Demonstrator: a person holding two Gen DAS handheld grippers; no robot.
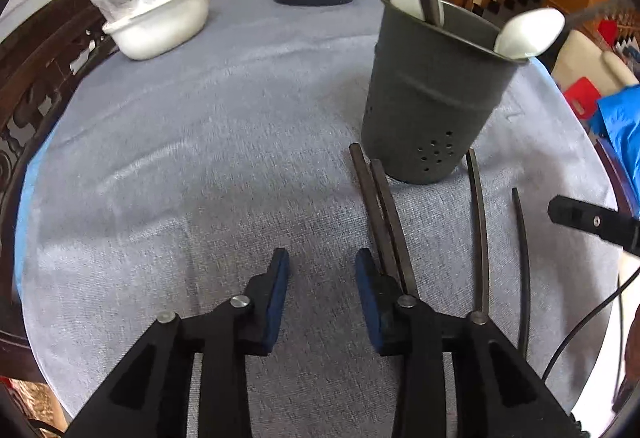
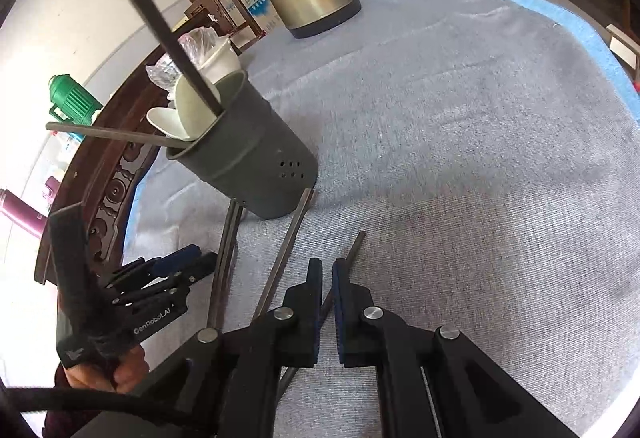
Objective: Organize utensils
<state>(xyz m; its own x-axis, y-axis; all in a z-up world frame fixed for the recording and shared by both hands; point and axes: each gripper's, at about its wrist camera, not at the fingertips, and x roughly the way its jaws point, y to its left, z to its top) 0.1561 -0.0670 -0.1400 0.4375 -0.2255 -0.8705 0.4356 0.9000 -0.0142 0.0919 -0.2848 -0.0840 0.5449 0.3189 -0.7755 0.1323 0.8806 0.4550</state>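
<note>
In the holder (image 1: 432,94): spoons and two chopsticks. On the cloth (image 1: 200,158): four chopsticks (image 1: 384,214) left. Left gripper (image 1: 322,274) apart, empty; right gripper (image 2: 327,278) pinched on one.

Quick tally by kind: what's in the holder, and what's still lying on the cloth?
Chopsticks on the cloth: 4
Chopsticks in the holder: 2
White spoons in the holder: 2
Total: 8

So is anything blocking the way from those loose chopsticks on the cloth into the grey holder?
Nothing visible on the cloth: the chopsticks lie right at the foot of the holder. Its mouth is partly taken up by spoons and chopsticks already inside, but open room shows at the rim.
</note>
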